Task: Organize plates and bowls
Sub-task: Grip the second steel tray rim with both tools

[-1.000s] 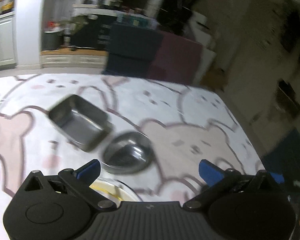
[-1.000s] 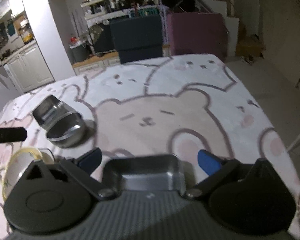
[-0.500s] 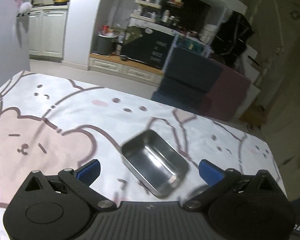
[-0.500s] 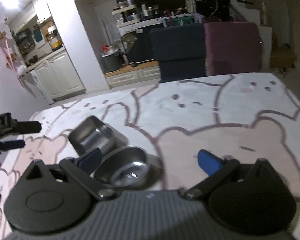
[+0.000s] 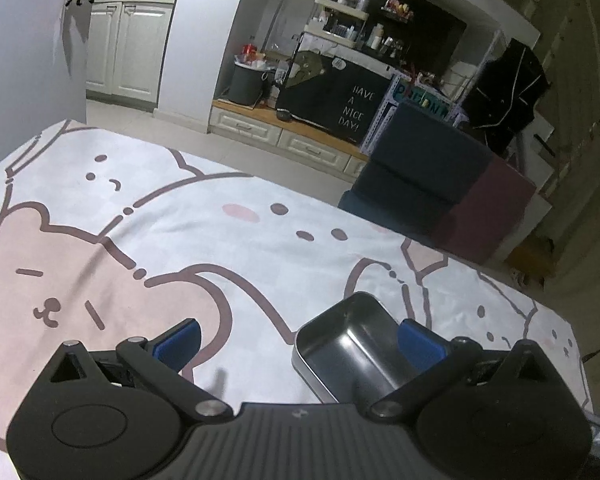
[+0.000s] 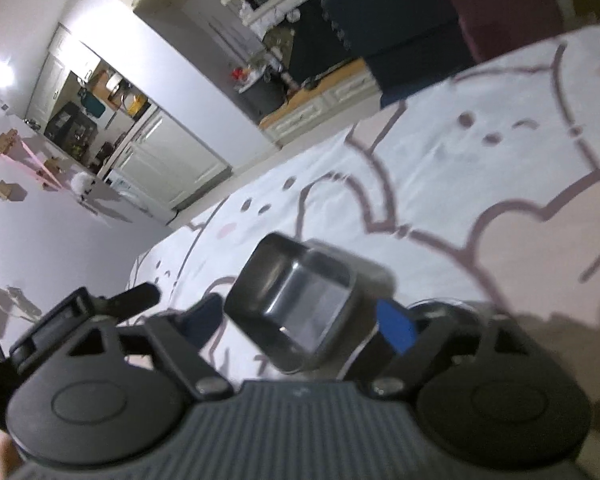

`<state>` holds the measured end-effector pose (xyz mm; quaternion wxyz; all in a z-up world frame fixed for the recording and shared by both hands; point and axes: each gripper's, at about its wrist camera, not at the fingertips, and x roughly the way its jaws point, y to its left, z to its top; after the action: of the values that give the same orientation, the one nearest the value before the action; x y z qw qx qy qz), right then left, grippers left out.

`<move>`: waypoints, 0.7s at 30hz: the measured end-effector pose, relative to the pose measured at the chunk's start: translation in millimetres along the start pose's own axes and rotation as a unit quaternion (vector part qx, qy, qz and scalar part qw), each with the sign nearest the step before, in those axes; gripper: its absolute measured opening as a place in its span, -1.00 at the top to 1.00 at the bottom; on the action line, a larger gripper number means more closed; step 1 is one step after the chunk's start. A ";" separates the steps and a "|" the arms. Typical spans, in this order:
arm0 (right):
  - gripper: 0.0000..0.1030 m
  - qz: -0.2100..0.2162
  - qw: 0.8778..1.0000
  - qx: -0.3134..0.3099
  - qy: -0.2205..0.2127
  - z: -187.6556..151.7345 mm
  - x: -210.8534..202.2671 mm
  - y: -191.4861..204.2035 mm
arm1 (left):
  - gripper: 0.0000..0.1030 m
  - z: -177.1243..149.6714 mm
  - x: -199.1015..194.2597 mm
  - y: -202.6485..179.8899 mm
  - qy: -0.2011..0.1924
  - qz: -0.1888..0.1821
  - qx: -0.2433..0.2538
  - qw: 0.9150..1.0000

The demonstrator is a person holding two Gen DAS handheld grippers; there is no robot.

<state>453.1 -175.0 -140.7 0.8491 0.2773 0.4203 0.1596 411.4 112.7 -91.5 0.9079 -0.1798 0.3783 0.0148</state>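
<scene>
Closed the right tool (image 6: 300, 324) partway round the steel tray (image 6: 296, 300) at twelve o'clock on the tabletop (image 6: 480, 168), pads not yet pressing, left tool (image 5: 298, 340) wide apart; needed squaring on opposite walls.

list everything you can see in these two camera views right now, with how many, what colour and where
rectangular metal tray: one, silver, on the tablecloth, lying between the right gripper's fingers in the right wrist view
tablecloth: one, white with pink bear drawings, covering the table
dark cushioned seat: one, dark blue, just past the table's far edge
maroon seat: one, dark red, beside the blue one
black sign reading have a nice day: one, on the low wooden counter at the back
bin: one, dark grey, on that counter
left gripper: one, black with blue pads, jaws wide apart
right gripper: one, black with blue pads, jaws have just been closing around the tray; contact unclear in the blur
</scene>
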 end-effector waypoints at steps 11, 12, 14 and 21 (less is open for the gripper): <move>0.09 -0.058 0.995 -0.014 0.074 -14.9 45.3 25.2 | -1.00 4.8 20.7 13.9 -0.013 0.018 -0.014 1.000; 0.15 -0.068 0.995 -0.015 0.073 -14.7 46.8 25.3 | -1.00 4.7 21.9 14.5 -0.016 0.019 -0.016 1.000; 0.52 -0.083 0.994 -0.011 0.069 -15.2 46.5 23.9 | -1.00 4.5 22.8 14.6 -0.015 0.017 -0.013 1.000; 0.84 -0.125 0.990 -0.054 0.037 -5.1 39.3 13.9 | -0.87 0.8 29.4 15.3 -0.001 -0.053 0.016 0.998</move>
<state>471.9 -142.4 -159.4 0.8598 0.1707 0.4738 0.0849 430.4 124.1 -116.1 0.9105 -0.1847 0.3680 -0.0390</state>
